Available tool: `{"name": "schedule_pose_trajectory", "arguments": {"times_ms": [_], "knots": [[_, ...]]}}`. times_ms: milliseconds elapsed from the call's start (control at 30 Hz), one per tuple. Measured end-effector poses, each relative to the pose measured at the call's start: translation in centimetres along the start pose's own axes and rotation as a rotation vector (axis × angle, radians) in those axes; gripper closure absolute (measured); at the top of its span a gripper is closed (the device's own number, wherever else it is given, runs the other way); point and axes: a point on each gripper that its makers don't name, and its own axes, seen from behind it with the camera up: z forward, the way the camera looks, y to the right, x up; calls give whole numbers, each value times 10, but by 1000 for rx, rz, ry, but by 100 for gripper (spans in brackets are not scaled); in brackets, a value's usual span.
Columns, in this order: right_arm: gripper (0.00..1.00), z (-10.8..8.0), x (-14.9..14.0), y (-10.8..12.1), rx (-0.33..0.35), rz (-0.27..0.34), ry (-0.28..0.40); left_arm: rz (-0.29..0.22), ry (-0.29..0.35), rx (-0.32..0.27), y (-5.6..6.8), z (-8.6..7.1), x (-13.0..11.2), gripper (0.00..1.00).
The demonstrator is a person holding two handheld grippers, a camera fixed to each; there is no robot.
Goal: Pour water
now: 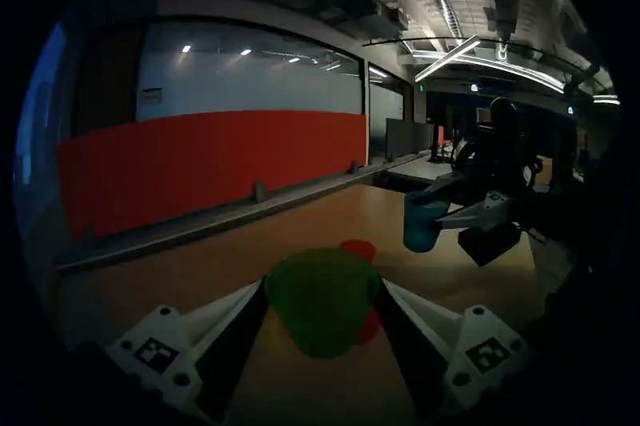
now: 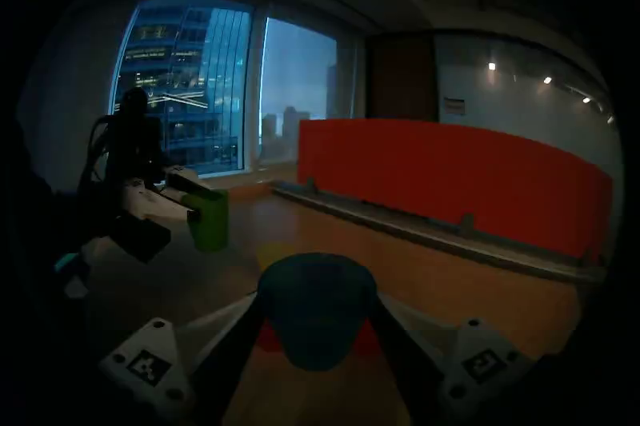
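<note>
Because pouring needs both cups aloft, left gripper [image 1: 322,288] grips green cup [image 1: 320,322]; right gripper [image 1: 428,216], at three o'clock, clasps blue cup [image 1: 417,232].

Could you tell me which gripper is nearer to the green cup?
Left: the left gripper holds the green cup; the right gripper, holding the blue cup, is apart from it.

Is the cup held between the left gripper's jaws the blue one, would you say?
No, the left gripper holds a green cup between its jaws; the blue cup is in the right gripper.
</note>
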Motion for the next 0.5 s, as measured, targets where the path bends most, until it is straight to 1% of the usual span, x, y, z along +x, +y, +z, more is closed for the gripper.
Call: {"name": "schedule_pose_trajectory", "arguments": {"times_ms": [300,500], "knots": [[8,-1,9,0,3,-11,13,23,44,5,2,-3,14,11],[9,0,13,0,4,-17,18,45,64,-2,6,-4,18,11]]}}
